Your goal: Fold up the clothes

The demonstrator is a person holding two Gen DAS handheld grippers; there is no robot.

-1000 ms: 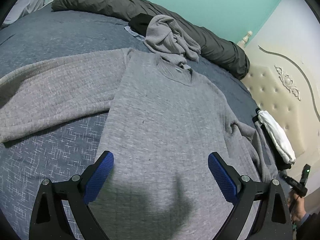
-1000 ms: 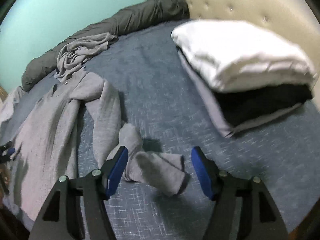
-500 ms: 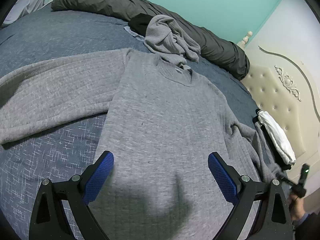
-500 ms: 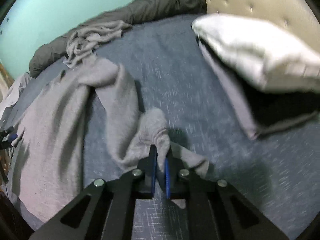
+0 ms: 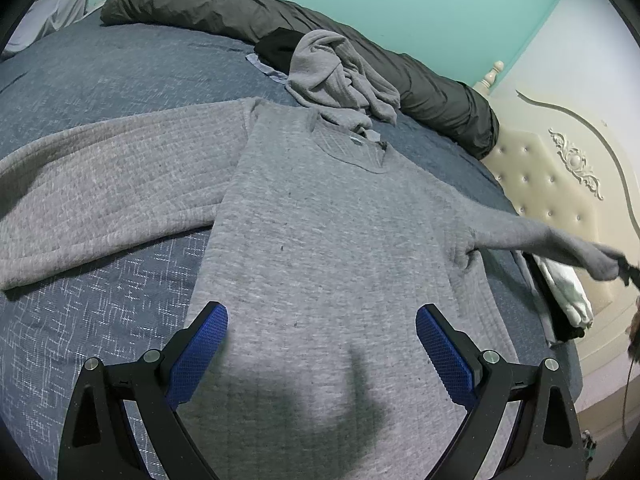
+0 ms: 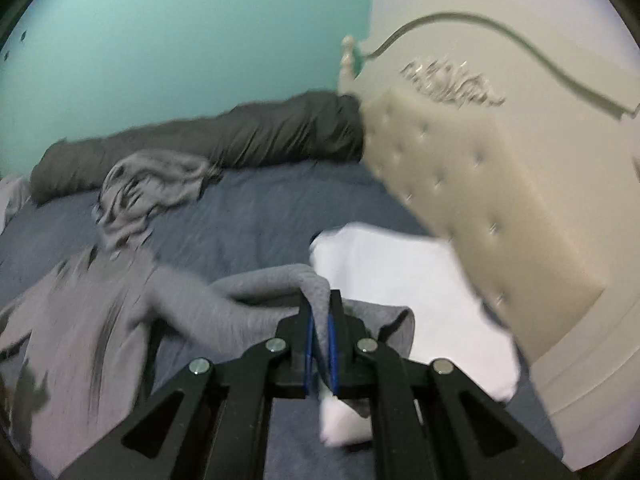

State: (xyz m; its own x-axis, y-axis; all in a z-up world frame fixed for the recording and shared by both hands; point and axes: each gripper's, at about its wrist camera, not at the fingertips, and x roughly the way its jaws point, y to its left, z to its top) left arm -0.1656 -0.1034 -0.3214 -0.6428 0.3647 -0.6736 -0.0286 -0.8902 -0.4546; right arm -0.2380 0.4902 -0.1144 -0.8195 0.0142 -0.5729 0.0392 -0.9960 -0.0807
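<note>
- On the far left, the grey sweater's [image 5: 320, 248] left sleeve [image 5: 108, 188] lies spread flat across the blue bedspread [image 5: 80, 80]. I judge it waits there for a later fold.
- My left gripper [image 5: 322, 344] hovers over the sweater's lower body with its blue fingers [image 5: 200, 344] wide apart, holding nothing. It seems placed to pin or take the hem.
- Behind the collar sits a crumpled grey garment [image 5: 340, 76], touching the sweater's neck, with a long dark bolster [image 5: 400, 72] along the teal wall behind it.
- To the right, the sweater's right sleeve [image 5: 540, 236] is lifted off the bed and stretched taut toward my right gripper [image 6: 320, 332], whose jaws are clamped tight on the cuff. I judge I hold it up to fold it inward.
- Farther right, a folded stack topped by a white piece [image 6: 400, 280] lies just under the raised sleeve, beside the tufted headboard [image 6: 500, 200]. The sleeve could brush that stack.
</note>
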